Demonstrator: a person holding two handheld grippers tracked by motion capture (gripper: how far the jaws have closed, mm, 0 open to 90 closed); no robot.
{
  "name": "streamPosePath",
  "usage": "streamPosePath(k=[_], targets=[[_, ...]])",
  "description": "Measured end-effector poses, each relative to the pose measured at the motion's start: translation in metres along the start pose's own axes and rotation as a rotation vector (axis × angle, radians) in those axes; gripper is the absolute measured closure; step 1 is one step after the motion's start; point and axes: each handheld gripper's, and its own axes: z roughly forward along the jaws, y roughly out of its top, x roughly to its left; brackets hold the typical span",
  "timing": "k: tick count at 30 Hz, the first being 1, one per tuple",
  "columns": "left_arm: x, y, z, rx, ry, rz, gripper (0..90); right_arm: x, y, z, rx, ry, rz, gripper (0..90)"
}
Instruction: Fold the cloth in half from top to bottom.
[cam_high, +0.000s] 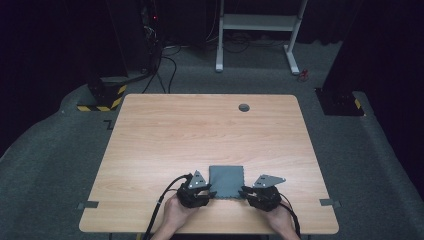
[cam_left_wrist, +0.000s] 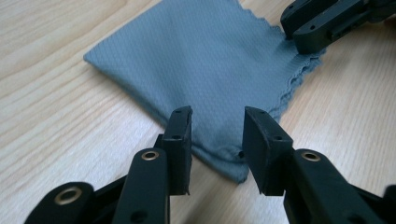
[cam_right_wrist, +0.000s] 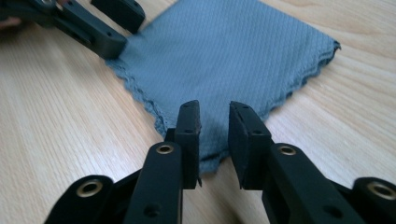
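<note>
Grey cloth (cam_high: 226, 181) folded flat on wooden counter (cam_high: 200, 130), near the person's edge, roughly centred left to right. Scalloped edge toward the person.

Left hand (cam_high: 174, 216) in from the bottom edge of the high view, wrapped round the left hand-held gripper (cam_high: 206, 194), aimed inward at the cloth's near-left corner. Grey three-cornered plate on top, cable trailing back past the forearm and off the counter edge.

Right hand (cam_high: 278, 219) mirrors it: right hand-held gripper (cam_high: 245, 192) aimed inward at the near-right corner, plate on top, cable running back along the wrist.

Both held low, near level with the counter, jaws just above the surface.

Left hand-held gripper (cam_left_wrist: 217, 135), own view: released. Jaws parted, cloth (cam_left_wrist: 201, 70) corner lying on the counter in the gap, pads not pressing on it. Right one visible top right at the far corner.

Right hand-held gripper (cam_right_wrist: 215, 133), own view: released too, narrower gap, cloth (cam_right_wrist: 229, 56) corner below and between the jaws, no pinch. Left one visible top left.

No brand, label or readable writing on cloth, grippers or counter. Black-and-yellow hazard striping on a base on the floor, far left beyond the counter (cam_high: 102, 98).
</note>
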Motion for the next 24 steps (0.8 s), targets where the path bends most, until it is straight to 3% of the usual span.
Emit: streamPosePath(k=[7, 9, 12, 14, 16, 19, 23, 24], targets=[[0.005, -0.007, -0.012, 0.007, -0.015, -0.008, 58.8, -0.002, -0.003, -0.005, 0.003, -0.010, -0.006, 69.5], [0.014, -0.005, -0.021, -0.036, -0.002, -0.042, 57.6, -0.007, 0.000, -0.009, -0.021, -0.014, 0.022, 67.8], [0.021, 0.001, -0.024, -0.057, 0.028, -0.064, 56.3, -0.013, 0.004, -0.012, -0.046, -0.024, 0.052, 67.7], [0.028, 0.014, -0.019, -0.047, 0.080, -0.107, 53.5, -0.024, 0.013, -0.011, -0.064, -0.057, 0.096, 68.6], [0.031, 0.018, -0.015, -0.036, 0.091, -0.119, 53.1, -0.028, 0.017, -0.009, -0.068, -0.061, 0.110, 68.9], [0.038, 0.031, 0.003, -0.025, 0.107, -0.170, 51.7, -0.034, 0.028, 0.001, -0.066, -0.087, 0.136, 68.9], [0.042, 0.042, 0.017, -0.011, 0.168, -0.182, 50.0, -0.038, 0.042, 0.020, -0.050, -0.120, 0.142, 68.2], [0.043, 0.044, 0.020, -0.012, 0.187, -0.176, 49.5, -0.039, 0.049, 0.028, -0.039, -0.146, 0.127, 68.2]])
